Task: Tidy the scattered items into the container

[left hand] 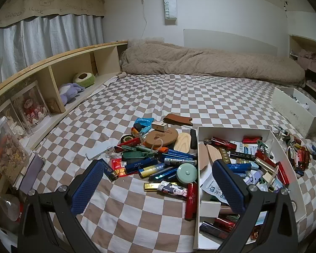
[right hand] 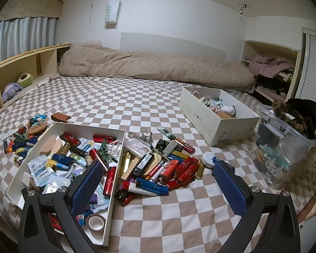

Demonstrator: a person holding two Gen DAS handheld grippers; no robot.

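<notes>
Two loose heaps lie on the checkered bed (left hand: 137, 210), one on each side of the white open container (right hand: 120, 147) that sits mid-bed, already part filled with lighters, sachets and a tape roll.

Left heap (left hand: 158, 158): lighters, pens, a round wooden disc, a mint round tin, touching the container's left wall. Right heap (right hand: 168, 168): mostly red lighters, a blue one, a white-capped item, just beside the container's right wall.

Judgement: the step in hand is picking a first piece from each heap. Best to take outliers at the heap's near edge, long lighters across their narrow width, one at a time; lift clear of the wall before releasing, and drop into the barer near end of the container.

Left hand-held gripper (left hand: 158, 185): jaws spread fully wide, nothing between the pads, hovering over the left heap's near edge, its right finger (left hand: 229, 185) above the container.

Right hand-held gripper (right hand: 158, 185): equally spread, empty, angled down over the right heap.

A second white box (right hand: 217, 126) and a clear bin (right hand: 284, 147) stand toward the bed's far right corner.
</notes>
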